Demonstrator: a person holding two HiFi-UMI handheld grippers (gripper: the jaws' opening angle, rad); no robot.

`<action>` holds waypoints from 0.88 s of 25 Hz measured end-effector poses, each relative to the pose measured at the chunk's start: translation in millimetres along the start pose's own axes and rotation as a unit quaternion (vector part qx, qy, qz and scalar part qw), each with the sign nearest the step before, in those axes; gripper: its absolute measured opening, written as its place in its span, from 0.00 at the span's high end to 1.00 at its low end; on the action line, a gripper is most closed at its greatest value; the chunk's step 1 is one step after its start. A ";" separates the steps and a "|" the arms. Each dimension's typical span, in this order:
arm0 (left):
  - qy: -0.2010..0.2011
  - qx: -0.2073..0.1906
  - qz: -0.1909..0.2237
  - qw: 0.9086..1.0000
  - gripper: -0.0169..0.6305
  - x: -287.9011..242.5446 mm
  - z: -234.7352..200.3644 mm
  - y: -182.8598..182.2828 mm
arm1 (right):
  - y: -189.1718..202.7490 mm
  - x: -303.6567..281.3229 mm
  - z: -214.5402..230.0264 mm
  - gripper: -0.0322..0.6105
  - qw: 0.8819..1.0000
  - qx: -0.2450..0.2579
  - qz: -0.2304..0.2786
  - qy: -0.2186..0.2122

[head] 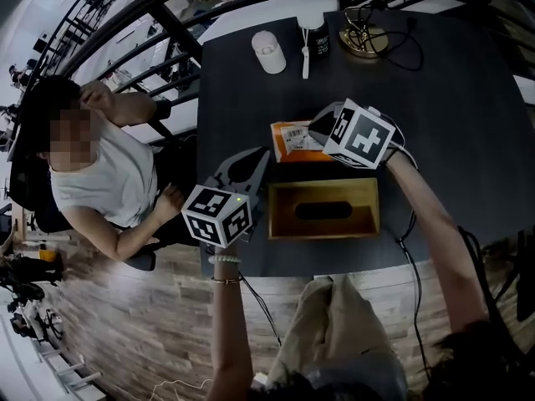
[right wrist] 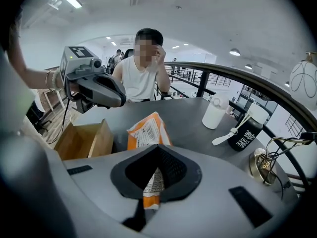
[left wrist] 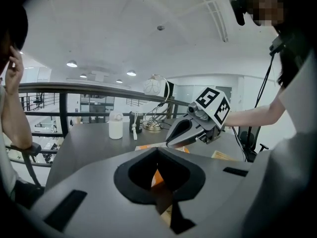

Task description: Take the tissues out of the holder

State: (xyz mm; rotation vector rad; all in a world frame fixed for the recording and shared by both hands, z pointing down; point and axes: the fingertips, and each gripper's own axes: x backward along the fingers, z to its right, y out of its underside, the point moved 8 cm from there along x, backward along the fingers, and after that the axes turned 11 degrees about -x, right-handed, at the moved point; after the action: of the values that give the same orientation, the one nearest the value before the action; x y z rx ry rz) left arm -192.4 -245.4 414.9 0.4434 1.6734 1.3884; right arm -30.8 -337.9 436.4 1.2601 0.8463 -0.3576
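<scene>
Dark round table (head: 468, 140) set against a black railing (head: 125, 38) on an upper floor, with a lower level visible beyond. One person in a white sleeveless top (head: 100, 178) sits at the table's left side.

Wooden holder (head: 361, 211), oval slot on top, stands near my edge of the table, between my two tools in the head view.

My right gripper (right wrist: 157, 147) is clamped on the orange tissue pack (head: 291, 140). The pack is outside the holder, just beyond its far side.

My left gripper (left wrist: 157, 149) has its jaws pressed together with nothing between them. Its tip is just beside the pack's left end, above the holder's left corner.

At the far edge: brass lamp base (head: 362, 40), white bottle (head: 268, 52), dark cup (head: 318, 38).
</scene>
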 end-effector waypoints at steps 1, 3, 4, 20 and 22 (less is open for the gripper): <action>0.000 0.001 -0.001 1.000 0.96 0.1 -1.2 1.3 | -0.3 -1.8 1.3 0.93 1.000 -0.002 -0.001 0.001; 0.000 0.003 -0.004 1.000 0.96 -0.5 -3.1 3.8 | -0.3 -5.7 4.8 0.93 1.000 -0.010 -0.003 0.001; 0.000 0.004 -0.005 1.000 0.96 -0.9 -3.7 4.8 | -0.4 -7.5 6.7 0.93 1.000 -0.014 -0.002 0.002; 0.000 0.016 -0.012 1.000 0.96 -3.1 -4.5 11.6 | -1.3 -25.5 28.5 0.93 0.999 -0.028 -0.004 0.026; 0.000 0.018 -0.012 1.000 0.96 -2.8 -5.4 12.9 | -1.8 -26.6 29.9 0.92 0.999 -0.028 0.000 0.031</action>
State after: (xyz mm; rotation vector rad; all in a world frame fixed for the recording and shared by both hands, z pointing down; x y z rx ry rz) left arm -198.5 -246.8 427.7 0.4420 1.6998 1.3428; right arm -38.7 -371.7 456.4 1.2231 0.9036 -0.2946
